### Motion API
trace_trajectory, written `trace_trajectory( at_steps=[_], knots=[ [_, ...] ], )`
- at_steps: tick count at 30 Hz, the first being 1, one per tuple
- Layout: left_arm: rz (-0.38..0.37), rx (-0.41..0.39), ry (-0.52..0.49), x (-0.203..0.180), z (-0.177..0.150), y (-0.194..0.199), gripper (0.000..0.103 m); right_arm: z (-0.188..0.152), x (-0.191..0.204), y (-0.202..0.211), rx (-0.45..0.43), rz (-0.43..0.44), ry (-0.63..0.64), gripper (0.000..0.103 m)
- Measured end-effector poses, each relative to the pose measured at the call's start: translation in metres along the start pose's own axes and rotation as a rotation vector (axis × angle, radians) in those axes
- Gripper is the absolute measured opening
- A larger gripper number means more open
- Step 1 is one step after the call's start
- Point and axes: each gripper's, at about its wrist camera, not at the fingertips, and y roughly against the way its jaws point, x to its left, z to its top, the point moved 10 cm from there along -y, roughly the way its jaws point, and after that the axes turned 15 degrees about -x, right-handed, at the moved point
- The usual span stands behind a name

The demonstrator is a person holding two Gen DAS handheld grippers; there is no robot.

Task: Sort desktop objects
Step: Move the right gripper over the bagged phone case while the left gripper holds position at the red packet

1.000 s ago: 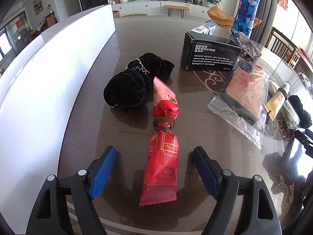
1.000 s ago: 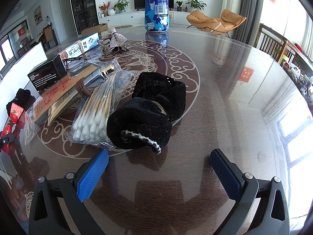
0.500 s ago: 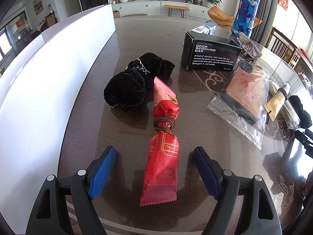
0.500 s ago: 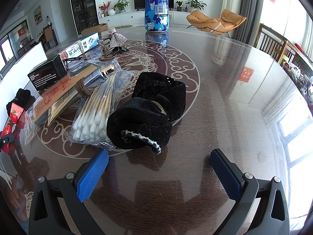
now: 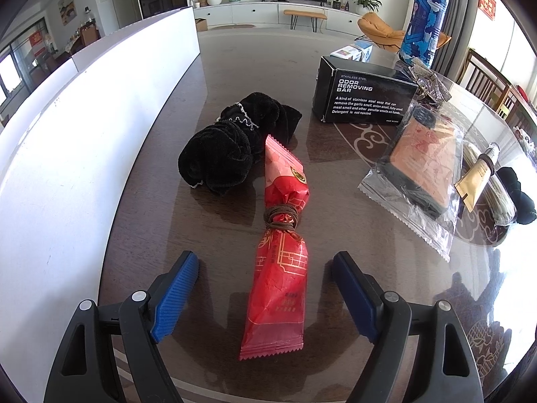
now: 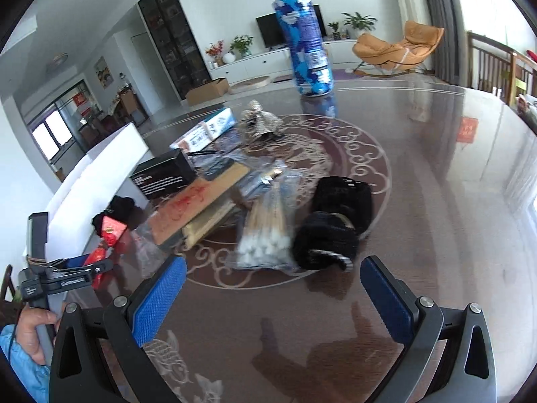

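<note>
A red snack packet (image 5: 280, 278), tied round its middle with brown cord, lies on the dark table between the blue pads of my left gripper (image 5: 265, 258). The jaws are open and neither pad touches the packet. Just beyond it is a black velvet cloth bundle (image 5: 231, 151). My right gripper (image 6: 272, 265) hangs open above the table with nothing between its fingers. A second black cloth bundle (image 6: 335, 225) lies just ahead of it, beside a bag of cotton swabs (image 6: 265, 235). The right wrist view is blurred and also shows the left gripper (image 6: 67, 275) at far left.
A white panel (image 5: 84, 141) runs along the table's left side. A black box (image 5: 364, 100), a bagged orange phone case (image 5: 423, 168), a gold tube (image 5: 476, 178) and a tall blue can (image 6: 305, 40) crowd the middle. A hand (image 6: 33, 332) holds the left gripper's handle.
My right gripper has lifted and tipped upward, so the black bundle and swabs now sit farther ahead and more of the room shows. The left gripper and red packet have not moved.
</note>
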Motion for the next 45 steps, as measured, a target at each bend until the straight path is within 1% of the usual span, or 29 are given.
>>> trace_trajectory(
  at_steps=[2,4,6,9,12,14,15,17,20,23,24,26,29,31,34,36,39,42,44,45],
  knots=[
    [0.001,0.002,0.001,0.001,0.0,0.001,0.082,-0.003,0.039,-0.009,0.032,0.134,-0.018,0.103],
    [0.005,0.005,0.005,0.002,-0.002,0.002,0.082,-0.006,0.074,-0.023,0.071,0.244,-0.043,0.103],
    [0.007,0.006,0.007,0.002,-0.002,0.002,0.082,-0.001,0.103,-0.039,0.081,0.348,-0.096,0.103],
    [0.01,0.004,0.008,0.001,-0.002,0.002,0.082,0.002,0.135,-0.072,0.107,0.371,-0.102,0.103],
    [0.01,0.001,0.008,0.001,-0.001,0.001,0.082,-0.012,0.143,-0.116,0.186,0.282,-0.065,0.103],
    [0.01,0.001,0.008,0.001,-0.001,0.001,0.082,-0.02,0.139,-0.132,0.207,0.214,-0.042,0.103],
    [0.01,0.002,0.008,0.001,-0.001,0.001,0.082,-0.02,0.138,-0.133,0.187,0.205,-0.042,0.103],
    [0.009,0.004,0.007,0.0,-0.001,0.0,0.082,-0.021,0.129,-0.13,0.188,0.169,-0.056,0.103],
    [0.009,0.007,0.008,0.0,0.0,-0.001,0.082,-0.021,0.106,-0.119,0.177,0.125,-0.091,0.103],
    [0.009,0.008,0.008,0.0,0.0,-0.001,0.082,-0.018,0.079,-0.107,0.157,0.051,-0.086,0.103],
    [0.009,0.008,0.008,0.0,0.0,-0.001,0.082,-0.019,0.073,-0.104,0.158,0.038,-0.095,0.103],
    [0.01,0.008,0.008,0.0,0.0,-0.001,0.082,-0.022,0.059,-0.103,0.191,-0.007,-0.112,0.103],
    [0.009,0.006,0.008,0.001,0.0,-0.001,0.082,-0.022,0.051,-0.106,0.223,-0.053,-0.119,0.103],
    [0.009,0.004,0.008,0.001,0.0,-0.001,0.082,-0.02,0.049,-0.107,0.232,-0.056,-0.148,0.103],
    [0.009,0.002,0.01,0.002,0.0,-0.001,0.082,-0.014,0.045,-0.109,0.226,-0.035,-0.236,0.103],
    [0.012,0.005,0.012,0.001,0.001,-0.001,0.082,-0.009,0.044,-0.115,0.231,-0.038,-0.28,0.103],
    [0.015,0.008,0.014,0.001,0.001,-0.001,0.082,-0.004,0.057,-0.132,0.264,-0.047,-0.267,0.103],
    [0.016,0.01,0.015,0.001,0.001,-0.001,0.082,-0.001,0.069,-0.15,0.282,-0.126,-0.214,0.103],
    [0.016,0.01,0.015,0.001,0.001,-0.001,0.082,0.0,0.074,-0.162,0.276,-0.198,-0.173,0.103],
    [0.017,0.01,0.015,0.001,0.001,-0.001,0.083,0.0,0.077,-0.168,0.279,-0.25,-0.132,0.103]
  ],
)
